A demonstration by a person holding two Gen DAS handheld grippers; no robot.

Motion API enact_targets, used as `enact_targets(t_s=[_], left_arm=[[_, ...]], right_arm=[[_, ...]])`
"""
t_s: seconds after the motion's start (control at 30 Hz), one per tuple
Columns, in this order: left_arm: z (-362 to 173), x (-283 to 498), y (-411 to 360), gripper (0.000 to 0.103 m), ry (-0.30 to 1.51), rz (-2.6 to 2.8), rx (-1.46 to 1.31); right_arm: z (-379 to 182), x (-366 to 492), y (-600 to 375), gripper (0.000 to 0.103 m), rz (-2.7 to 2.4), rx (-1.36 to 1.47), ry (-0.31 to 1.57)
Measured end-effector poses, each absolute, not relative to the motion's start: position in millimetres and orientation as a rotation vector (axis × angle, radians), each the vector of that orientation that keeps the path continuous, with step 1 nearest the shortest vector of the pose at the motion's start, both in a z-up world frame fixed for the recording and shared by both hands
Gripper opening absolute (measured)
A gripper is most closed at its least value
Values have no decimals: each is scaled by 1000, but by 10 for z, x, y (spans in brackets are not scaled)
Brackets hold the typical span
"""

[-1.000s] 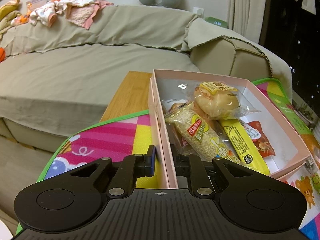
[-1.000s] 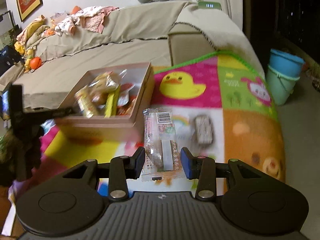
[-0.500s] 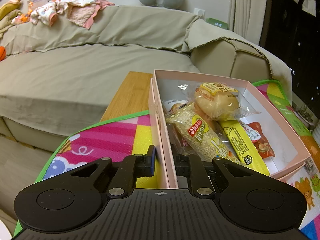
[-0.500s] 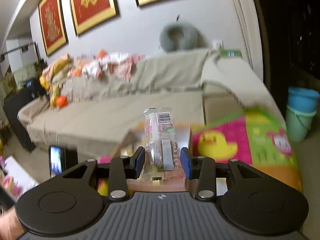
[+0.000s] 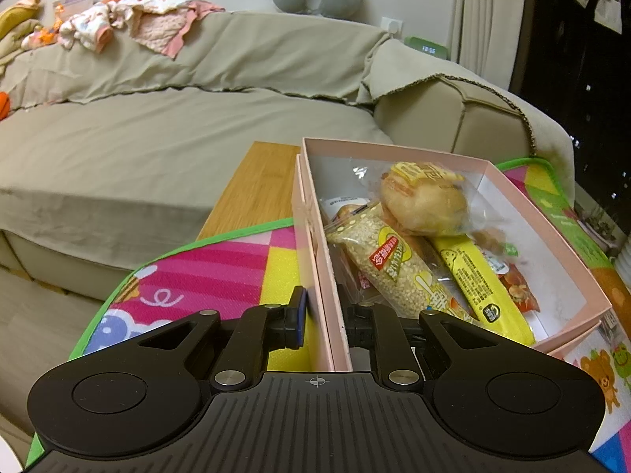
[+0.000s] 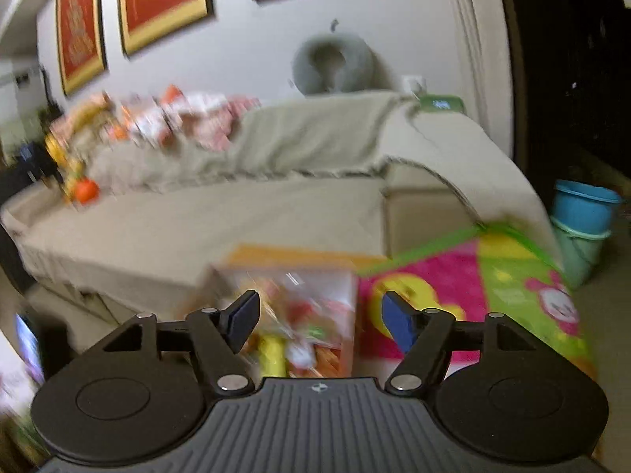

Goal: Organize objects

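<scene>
Left claw nearly closed, pinching the near side wall of the shallow pink cardboard box, one finger outside, one inside; it steadies the box. Right claw above the box, jaws opening, nothing between the blue pads; blurred view, so whatever it carried cannot be picked out among the contents. Box sits on a bright patchwork play mat laid over a wooden bench, beside a beige covered sofa. Inside, countable from the left wrist view: one puffed-grain bar in clear wrap, one round bun in clear wrap, one long yellow packet, one red snack pouch, plus at least one packet underneath, mostly hidden. Judgement: sorting well advanced; no loose snacks visible on the mat here, though much of it is out of view.
</scene>
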State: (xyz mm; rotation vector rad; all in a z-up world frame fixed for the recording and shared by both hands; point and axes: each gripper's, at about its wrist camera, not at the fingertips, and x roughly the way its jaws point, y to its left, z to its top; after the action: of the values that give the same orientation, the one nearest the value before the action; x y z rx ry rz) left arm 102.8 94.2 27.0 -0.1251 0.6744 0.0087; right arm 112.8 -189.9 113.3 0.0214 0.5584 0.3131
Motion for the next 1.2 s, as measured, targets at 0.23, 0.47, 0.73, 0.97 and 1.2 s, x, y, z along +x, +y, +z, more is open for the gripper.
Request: enact_targets(t_s=[0.23, 0.47, 0.73, 0.97, 1.2], left_arm=[[269, 1026, 944, 16, 674, 8, -124], [268, 1025, 945, 16, 674, 8, -124], [256, 1040, 939, 16, 670, 0, -110], [235, 1083, 914, 17, 666, -11, -80], [205, 1111, 928, 17, 663, -16, -84]], right_arm=[[511, 985, -2231, 72, 181, -84, 697], [177, 1047, -2622, 76, 83, -24, 787], [-64, 1214, -2672, 76, 78, 31, 841], [-115, 1284, -2572, 81, 87, 13, 827], [-123, 1351, -2567, 81, 92, 5, 812]])
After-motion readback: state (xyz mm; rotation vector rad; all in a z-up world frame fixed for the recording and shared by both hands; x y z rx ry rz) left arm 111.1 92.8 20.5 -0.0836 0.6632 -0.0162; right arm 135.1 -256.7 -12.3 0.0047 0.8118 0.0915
